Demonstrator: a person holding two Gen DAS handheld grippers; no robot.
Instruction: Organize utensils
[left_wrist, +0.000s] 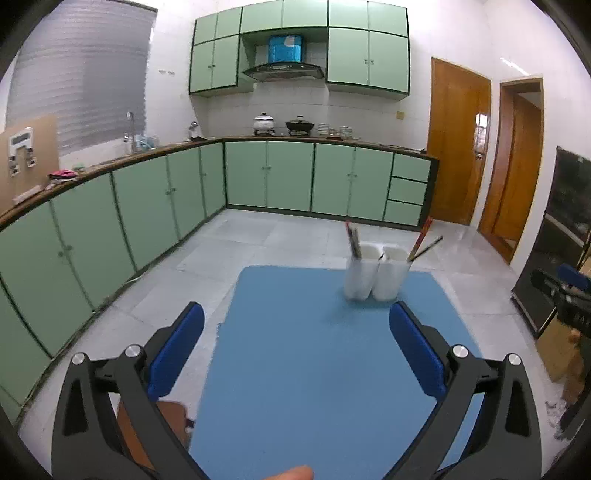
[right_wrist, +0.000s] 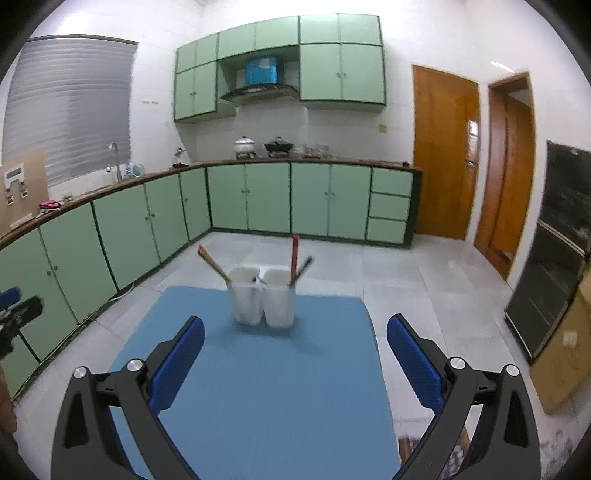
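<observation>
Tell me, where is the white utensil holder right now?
The white utensil holder stands at the far end of the blue mat, ahead of both open grippers, chopsticks sticking out.

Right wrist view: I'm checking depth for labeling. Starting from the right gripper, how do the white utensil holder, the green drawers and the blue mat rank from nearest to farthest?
1. Blue mat, directly under the open right gripper.
2. White utensil holder, standing on the mat's far part, just left of center.
3. Green drawers, across the floor, right end of the base cabinets.

Matt blue mat (right_wrist: 258, 387); white plastic holders (right_wrist: 263, 297); glossy wooden doors (right_wrist: 445, 155).
</observation>
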